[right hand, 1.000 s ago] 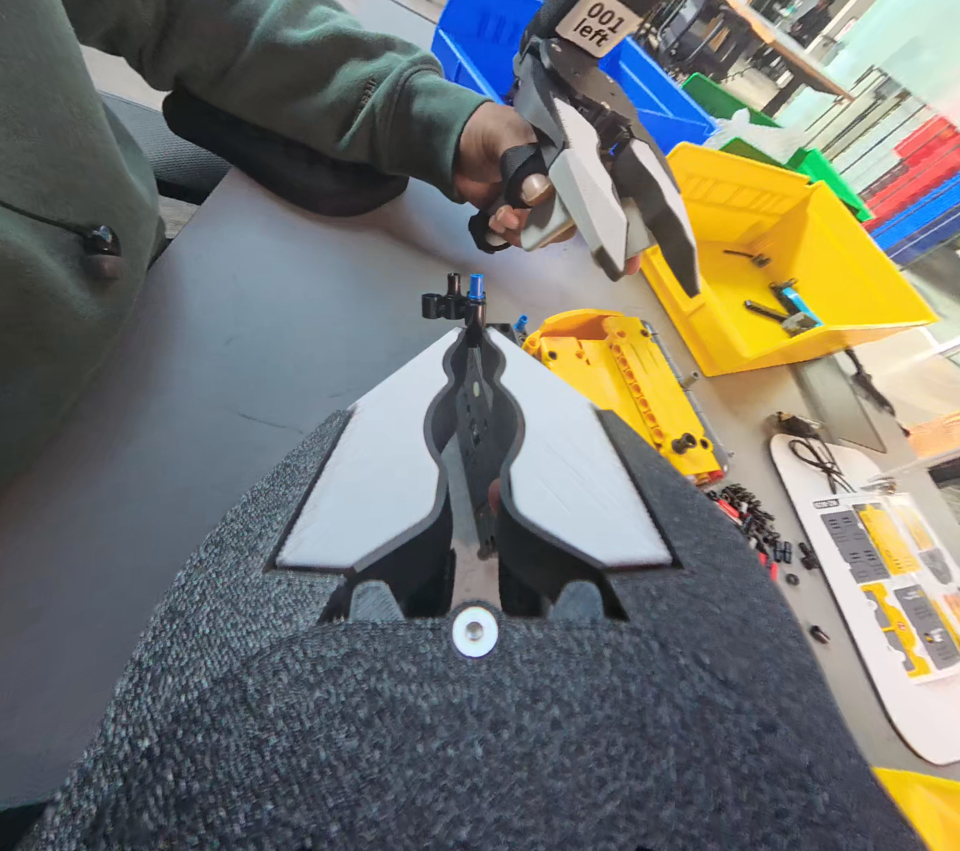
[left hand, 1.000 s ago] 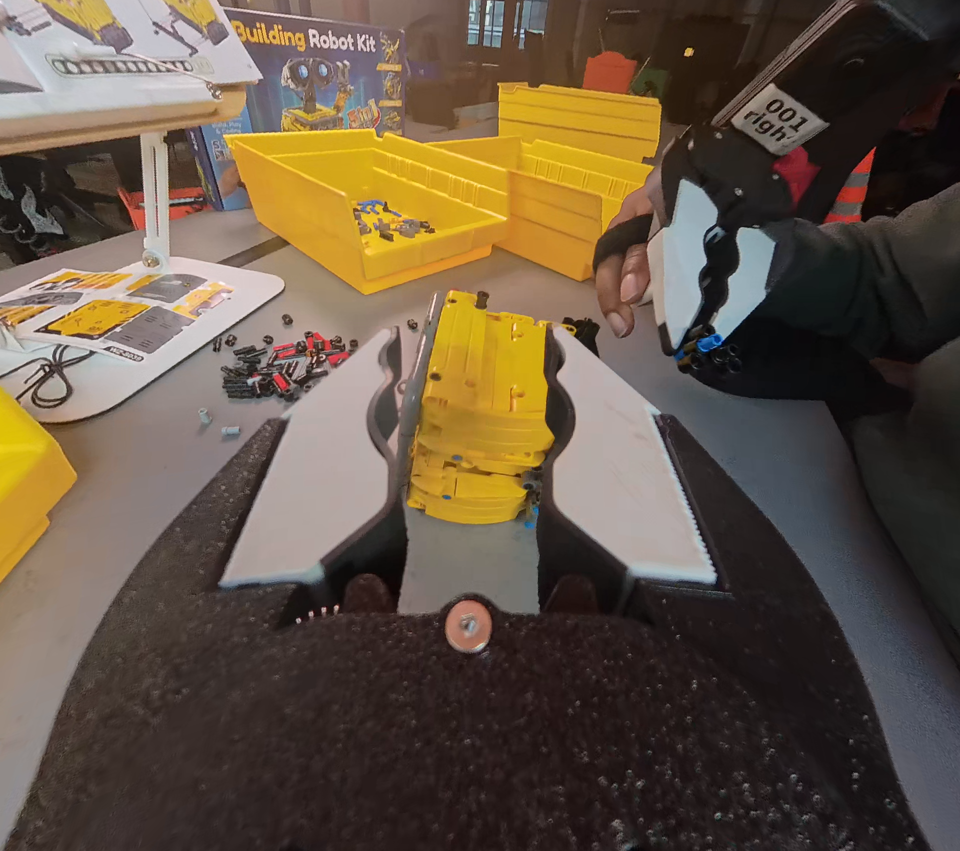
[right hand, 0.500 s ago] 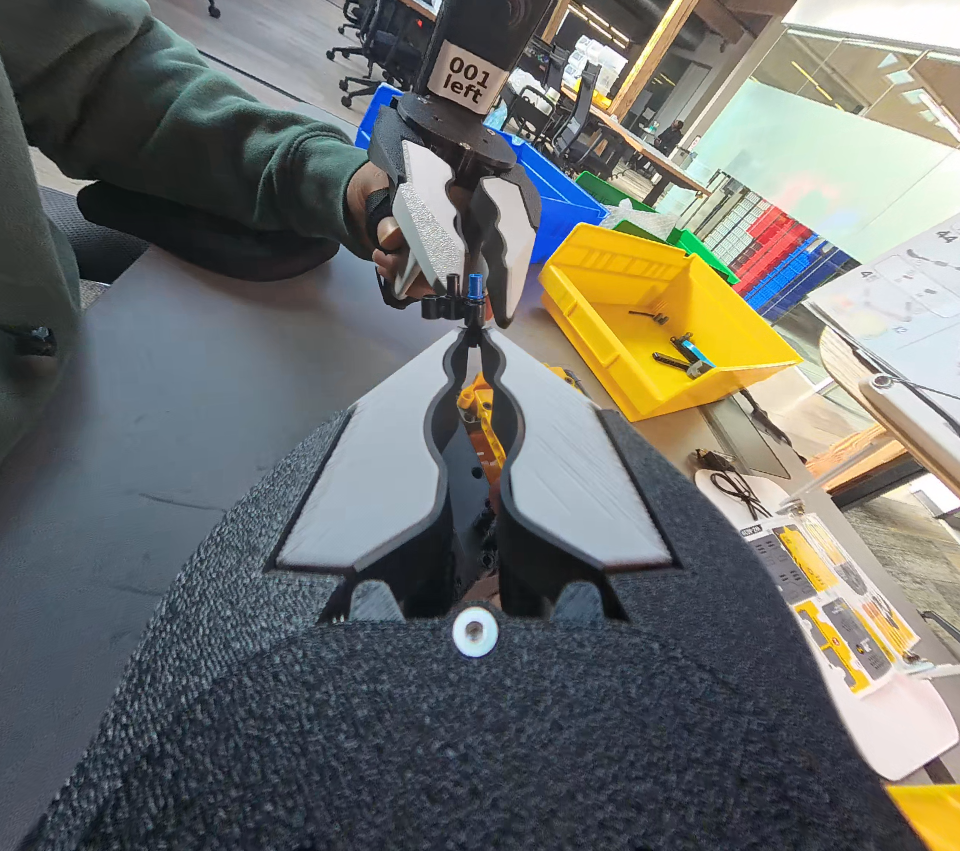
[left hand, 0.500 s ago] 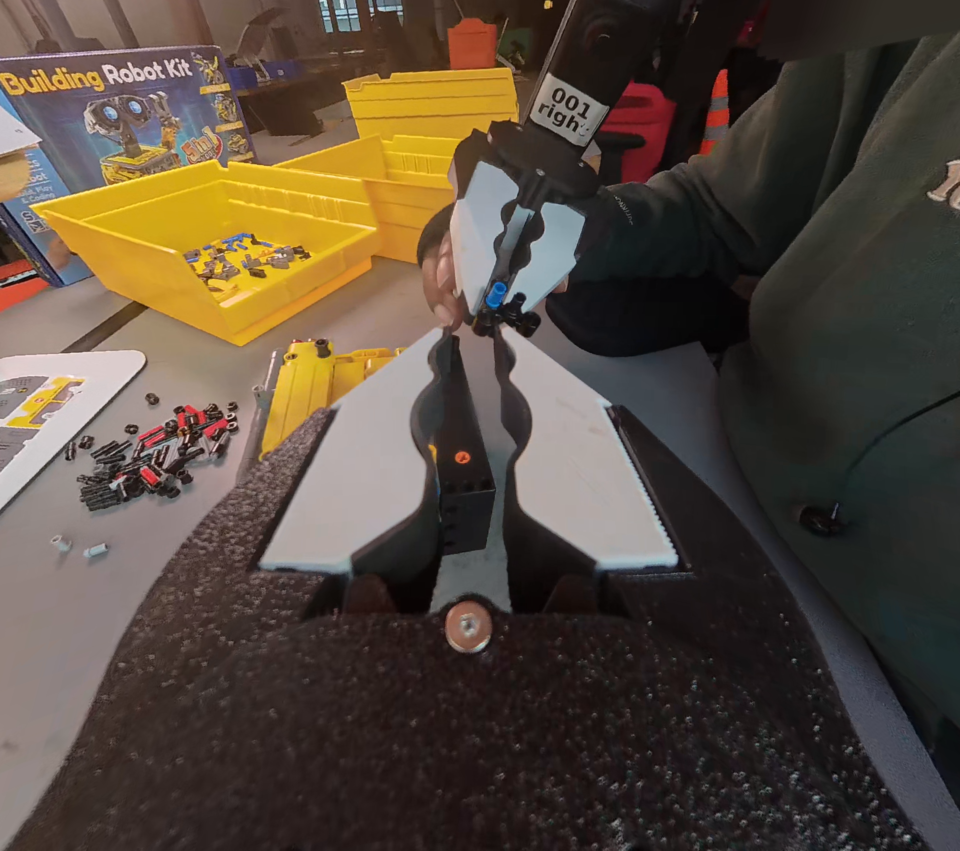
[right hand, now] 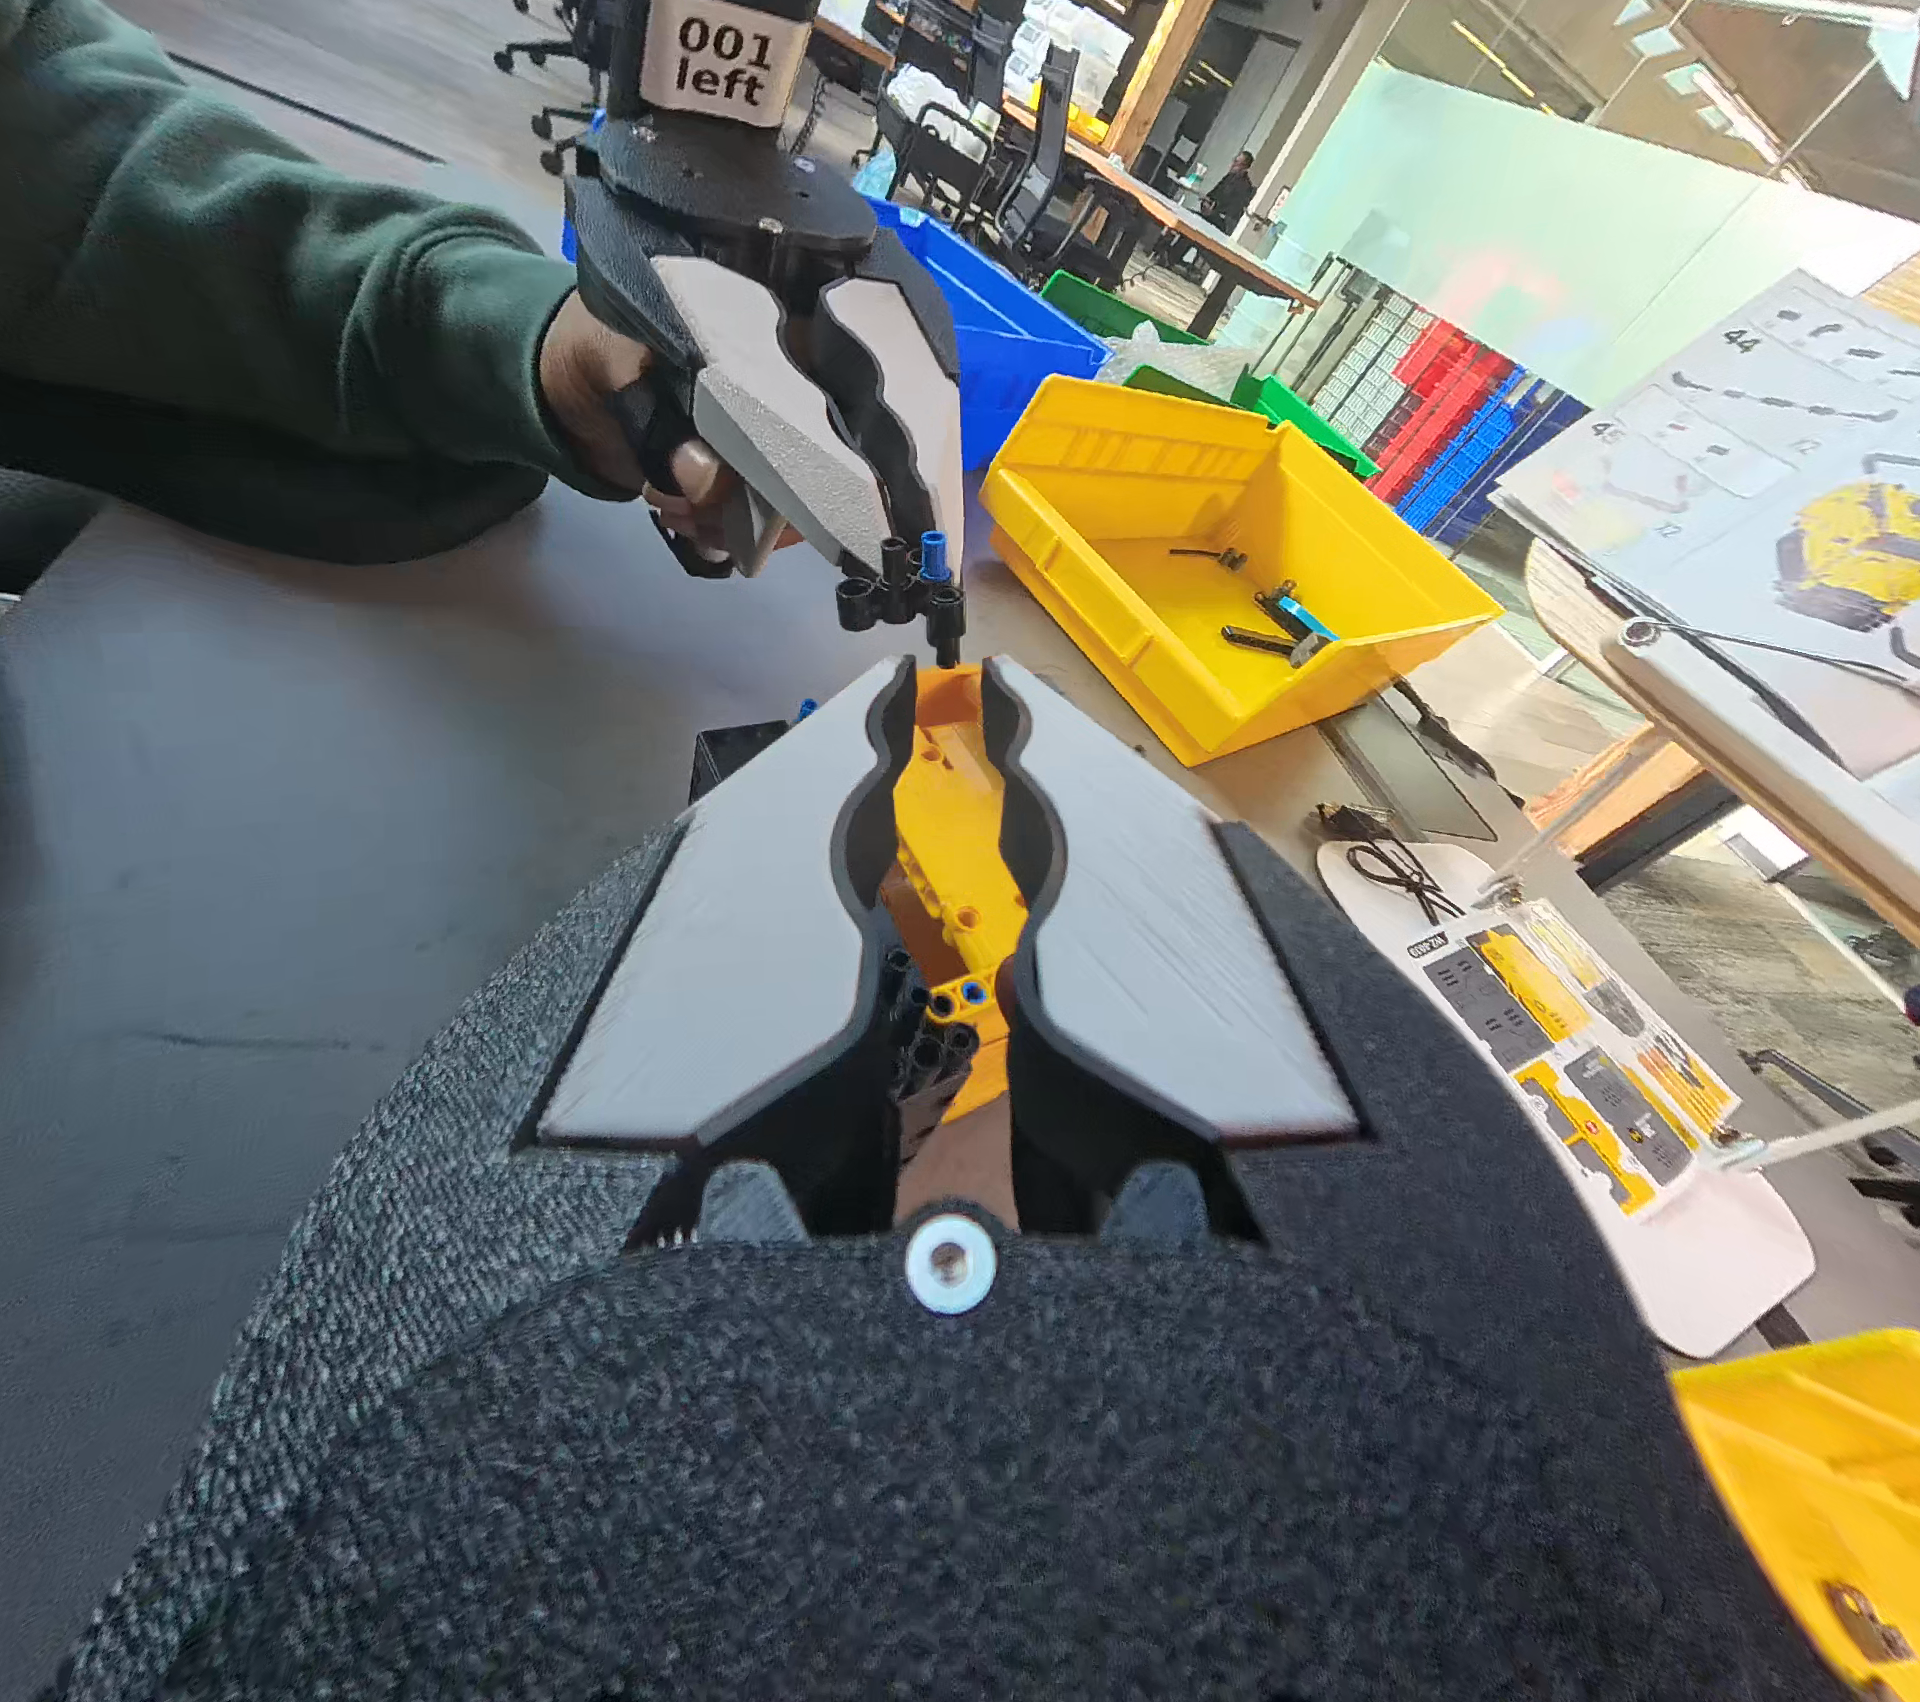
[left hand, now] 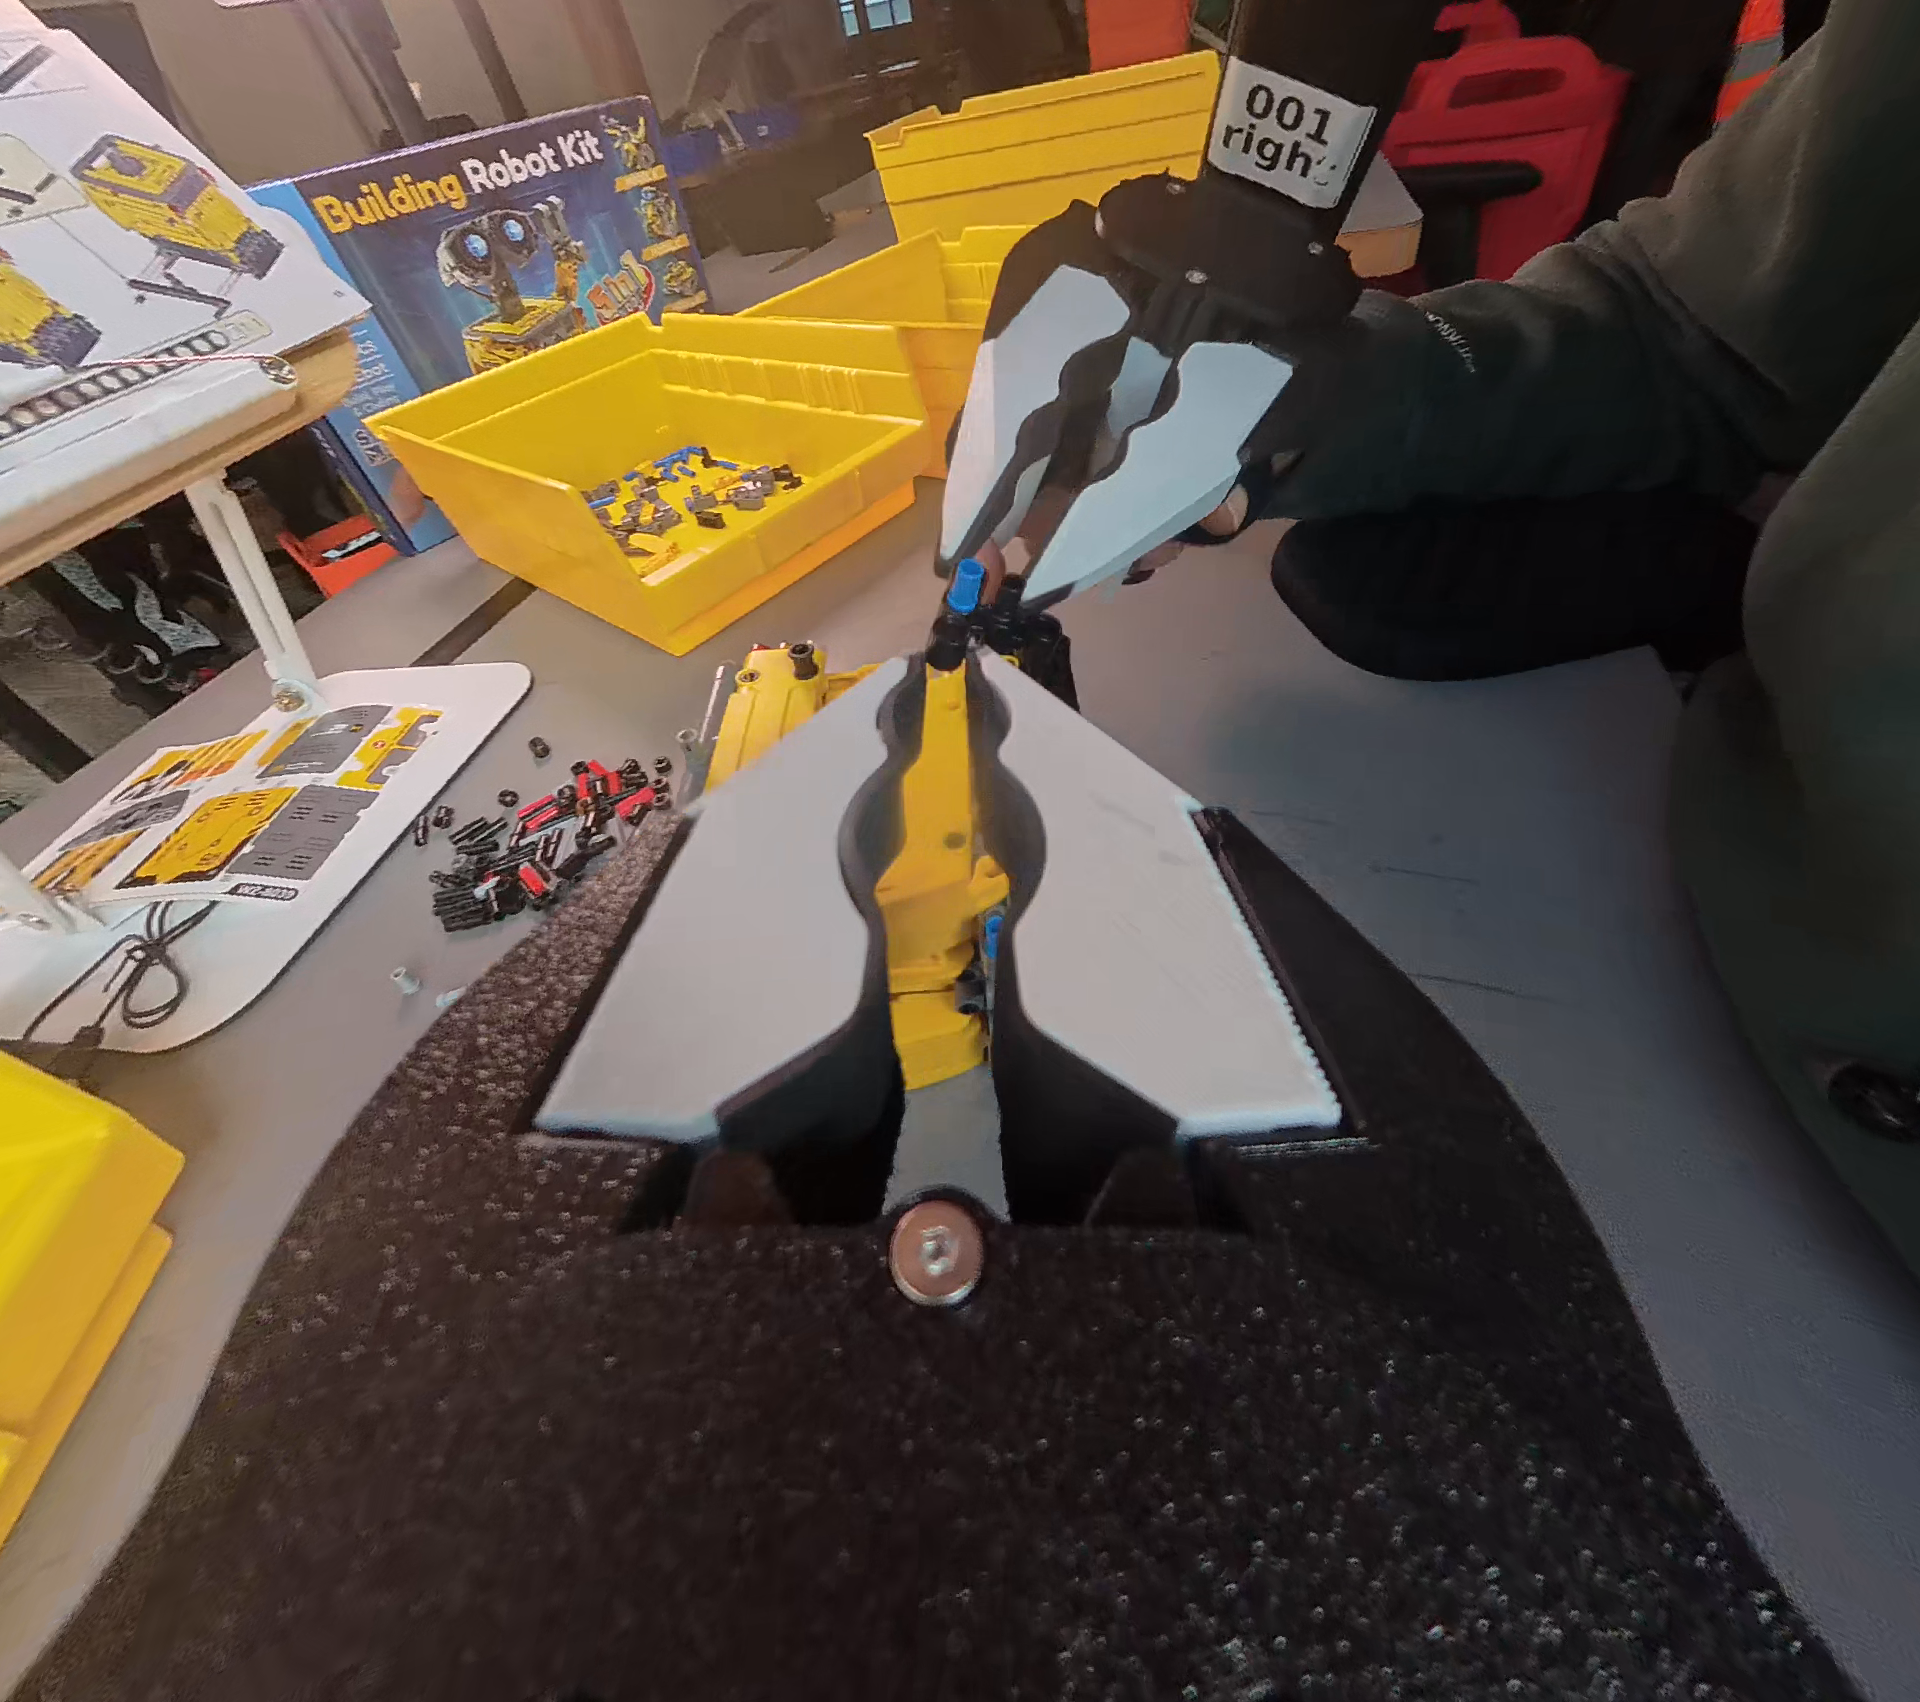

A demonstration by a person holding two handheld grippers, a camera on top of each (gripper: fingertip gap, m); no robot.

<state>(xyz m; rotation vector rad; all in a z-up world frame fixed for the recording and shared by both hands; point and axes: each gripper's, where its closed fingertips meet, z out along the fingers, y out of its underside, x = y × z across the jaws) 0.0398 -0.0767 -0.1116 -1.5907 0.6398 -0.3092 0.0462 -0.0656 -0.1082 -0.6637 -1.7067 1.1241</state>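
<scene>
1. our left claw [left hand: 945, 665] is pinched nearly closed, and the small black connector [left hand: 977, 629] with its blue pin sits right at its tips; we read that as a grip.
2. our right claw [right hand: 948, 665] stands slightly parted, holding nothing, its tips just under that connector.
3. both claws meet tip to tip above the yellow model [left hand: 935, 873], which lies on the worktop [left hand: 1351, 769].
4. left of it we see a scatter of black and red pins [left hand: 530, 842], and beyond them a yellow bin [left hand: 540, 457] of parts.
</scene>
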